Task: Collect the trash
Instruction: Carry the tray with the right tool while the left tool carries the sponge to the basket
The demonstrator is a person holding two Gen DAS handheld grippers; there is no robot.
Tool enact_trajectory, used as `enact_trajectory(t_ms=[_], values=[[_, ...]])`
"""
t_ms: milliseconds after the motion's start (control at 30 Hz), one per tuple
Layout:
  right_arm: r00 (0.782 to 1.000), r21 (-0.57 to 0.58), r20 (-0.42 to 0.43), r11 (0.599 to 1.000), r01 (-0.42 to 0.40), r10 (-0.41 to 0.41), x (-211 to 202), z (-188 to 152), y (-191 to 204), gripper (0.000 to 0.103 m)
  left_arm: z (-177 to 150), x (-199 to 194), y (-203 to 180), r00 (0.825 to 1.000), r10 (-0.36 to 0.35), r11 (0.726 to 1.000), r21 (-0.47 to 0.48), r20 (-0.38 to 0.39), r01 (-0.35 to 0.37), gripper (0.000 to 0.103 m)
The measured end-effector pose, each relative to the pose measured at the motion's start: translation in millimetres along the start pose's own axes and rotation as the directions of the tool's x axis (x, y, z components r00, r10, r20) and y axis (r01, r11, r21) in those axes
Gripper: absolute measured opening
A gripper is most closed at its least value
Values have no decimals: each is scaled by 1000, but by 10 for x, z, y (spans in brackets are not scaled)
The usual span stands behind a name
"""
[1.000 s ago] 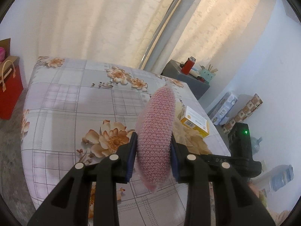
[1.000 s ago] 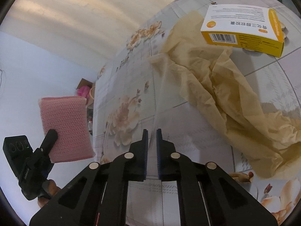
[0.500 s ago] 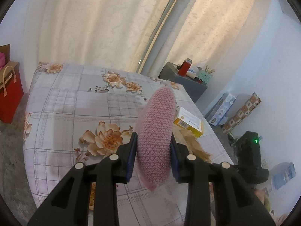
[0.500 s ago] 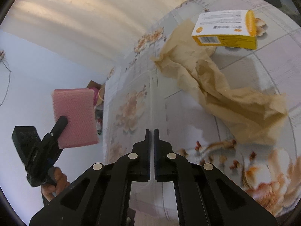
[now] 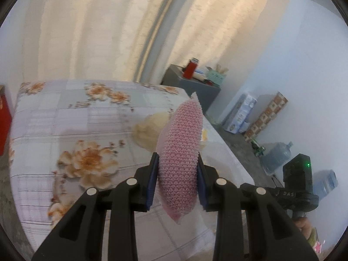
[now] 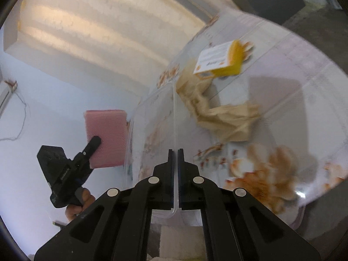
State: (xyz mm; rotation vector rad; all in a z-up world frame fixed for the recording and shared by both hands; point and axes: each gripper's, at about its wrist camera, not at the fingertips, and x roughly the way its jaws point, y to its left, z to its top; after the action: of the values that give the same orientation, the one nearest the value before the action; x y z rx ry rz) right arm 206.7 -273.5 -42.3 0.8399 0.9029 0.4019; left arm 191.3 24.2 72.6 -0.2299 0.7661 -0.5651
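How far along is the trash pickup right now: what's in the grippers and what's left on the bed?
Nothing visibly binned yet; no bin is in view. In hand: the left gripper is clamped on a pink mesh sponge, and the right gripper is shut on the rim of a clear plastic container, lifted off the bed. Left on the bed: the crumpled brown paper and the yellow box.

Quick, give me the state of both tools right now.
Left tool: closed on the pink mesh-textured sponge pad.
Right tool: closed on the rim of a clear thin plastic lid.
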Motion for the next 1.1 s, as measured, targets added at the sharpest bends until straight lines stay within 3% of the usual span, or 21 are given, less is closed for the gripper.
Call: enact_trajectory(t_ms=[267, 533, 667, 833, 1100], values=[[992, 106, 123, 994, 28, -41, -699, -76, -503, 1, -41, 424, -612, 992, -96, 992, 72, -81, 102, 31], [959, 226, 251, 971, 75, -133, -1441, -224, -1045, 1, -78, 996, -1394, 960, -209, 961, 140, -189, 237, 31], [933, 296, 300, 949, 106, -198, -1846, -316, -1356, 1, -155, 1401, -1889, 929, -257, 938, 163, -266, 306, 31], [886, 385, 342, 907, 172, -314, -2279, -428, -1739, 1, -298, 1942, -2476, 885, -290, 912, 176, -363, 371, 31], [811, 536, 360, 814, 225, -461, -2793, -695, -2438, 1, -696, 2902, -3283, 816, -240, 898, 199, -526, 392, 31]])
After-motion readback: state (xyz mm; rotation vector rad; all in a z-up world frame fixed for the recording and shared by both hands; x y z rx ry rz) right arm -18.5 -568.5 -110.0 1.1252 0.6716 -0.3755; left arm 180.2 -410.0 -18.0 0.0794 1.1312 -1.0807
